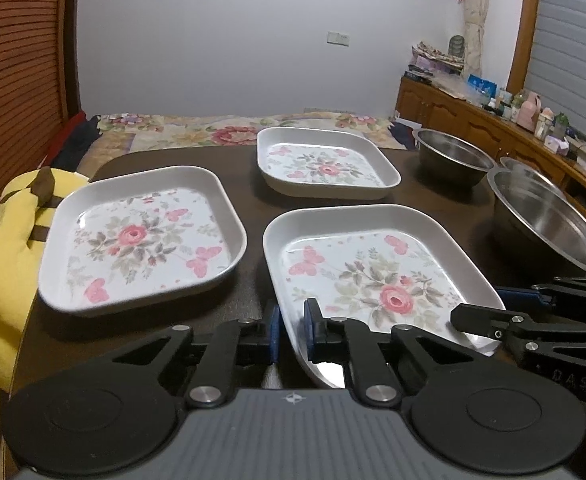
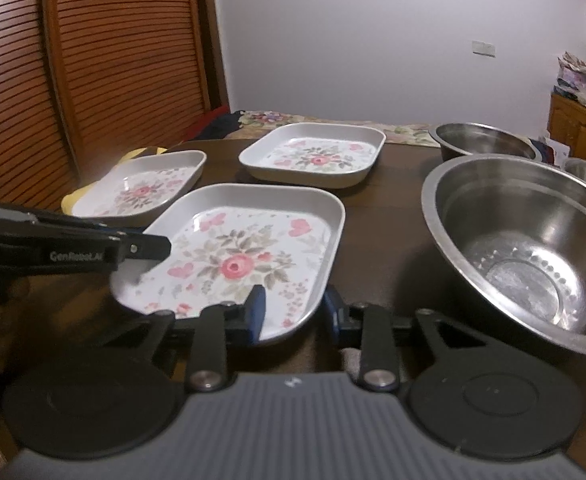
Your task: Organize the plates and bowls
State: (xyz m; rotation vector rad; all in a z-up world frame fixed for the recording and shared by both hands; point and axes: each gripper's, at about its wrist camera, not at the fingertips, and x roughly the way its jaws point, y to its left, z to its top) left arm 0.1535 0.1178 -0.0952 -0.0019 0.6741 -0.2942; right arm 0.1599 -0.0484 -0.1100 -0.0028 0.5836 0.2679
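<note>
**Both tools at near floral plate**

Near floral plate [image 1: 377, 280] sits on dark counter [image 1: 245, 176], closest of three. Left tool [image 1: 291, 334]: narrow gap, blue pads astride the plate's near-left rim; contact cannot be told. Right tool [image 2: 295, 314]: wider open, pads straddling the near-right rim, not closed. Left plate [image 1: 141, 236] and far plate [image 1: 325, 164] lie apart. Large steel bowl [image 2: 525, 248] right of the near plate.

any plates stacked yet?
No: in the left wrist view the three floral plates, near, left and far, each sit apart on the table.
</note>
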